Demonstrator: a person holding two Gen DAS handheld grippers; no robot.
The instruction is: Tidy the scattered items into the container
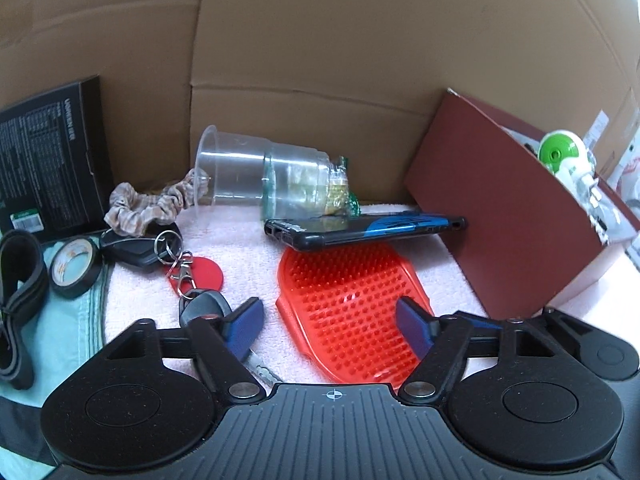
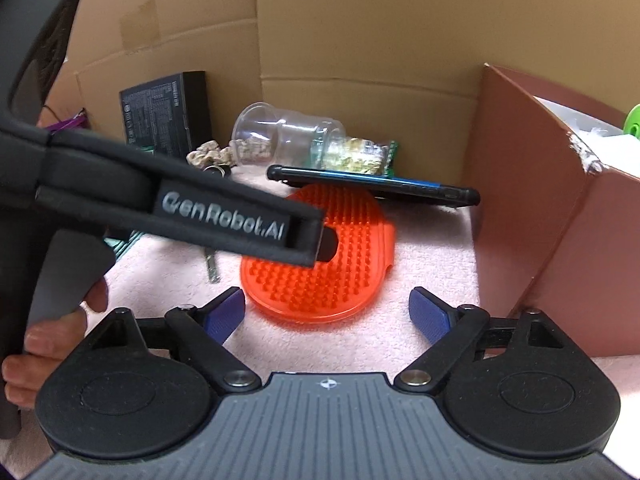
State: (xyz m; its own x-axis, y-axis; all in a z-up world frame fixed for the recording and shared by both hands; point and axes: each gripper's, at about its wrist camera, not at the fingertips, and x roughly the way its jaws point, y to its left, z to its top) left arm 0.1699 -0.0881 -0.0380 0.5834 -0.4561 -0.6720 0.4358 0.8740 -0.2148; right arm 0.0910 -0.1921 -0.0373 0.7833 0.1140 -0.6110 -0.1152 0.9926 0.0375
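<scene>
Left tongs (image 1: 330, 314): blue pads spread apart, nothing clamped. They hang low over the near end of the orange bristle brush (image 1: 348, 312), one pad on each side of it; contact can't be judged. A key (image 1: 208, 308) on a ring lies under the left-hand pad.

Right tongs (image 2: 328, 312): pads wide apart, empty, over pink towel (image 2: 360, 340) just short of the brush's near edge. A hand (image 2: 48, 340) grips the left tool's handle at the lower left of the right wrist view.

The brush lies bristles up on the towel. Its far end is covered by a dark phone (image 1: 364, 226) with a blue stripe, lying flat and partly across it.

Behind the phone: a clear plastic cup (image 1: 256, 176) on its side, mouth to the left, with a crinkly snack packet (image 1: 340, 192) at its base end. A striped scrunchie (image 1: 152, 204) touches the cup's rim.

Left of the towel: car key fob (image 1: 128, 252), red round tag (image 1: 204, 270), roll of black tape (image 1: 74, 266), a black strap (image 1: 18, 300) (folded), and a black printed box (image 1: 48, 152) standing upright.

Container: a brown-red box (image 1: 500, 216) at the right, open-topped, already holding a green-and-white item (image 1: 560, 156). Cardboard wall (image 1: 320, 40) behind everything.
</scene>
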